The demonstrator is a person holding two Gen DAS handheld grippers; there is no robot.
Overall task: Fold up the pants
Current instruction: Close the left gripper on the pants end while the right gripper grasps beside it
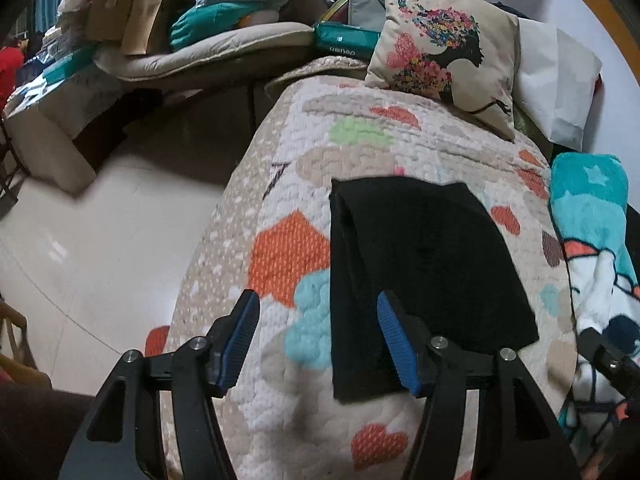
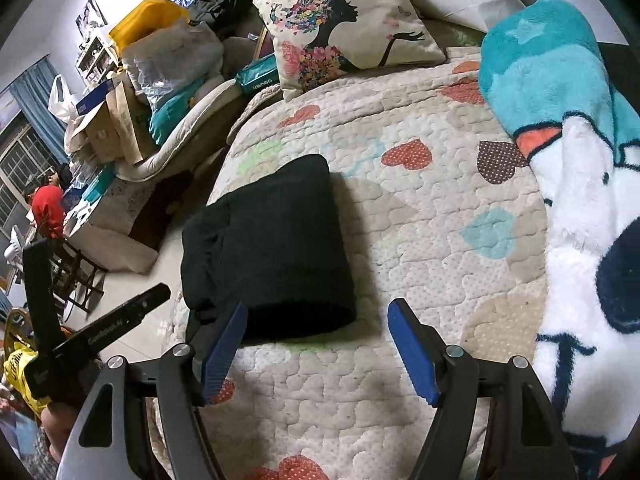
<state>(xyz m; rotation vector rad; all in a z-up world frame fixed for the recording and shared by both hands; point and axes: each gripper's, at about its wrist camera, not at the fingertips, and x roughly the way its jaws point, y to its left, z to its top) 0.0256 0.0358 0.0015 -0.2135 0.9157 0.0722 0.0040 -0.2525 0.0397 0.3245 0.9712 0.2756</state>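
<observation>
The black pants [image 1: 424,264] lie folded into a compact rectangle on the quilted heart-pattern bedspread [image 1: 352,144]. In the right wrist view the pants [image 2: 268,248] lie near the bed's left edge. My left gripper [image 1: 316,340] is open and empty, above the near left edge of the pants. My right gripper [image 2: 316,344] is open and empty, above the bedspread [image 2: 420,184] just near the pants' front edge. The left gripper also shows at the lower left of the right wrist view [image 2: 92,328].
A printed cushion [image 1: 444,60] and a white pillow [image 1: 556,88] lie at the bed's head. A teal and white plush blanket [image 2: 568,168] lies along the right side. Boxes, bags and a padded mat [image 1: 192,52] are piled left of the bed, beyond the tiled floor [image 1: 100,240].
</observation>
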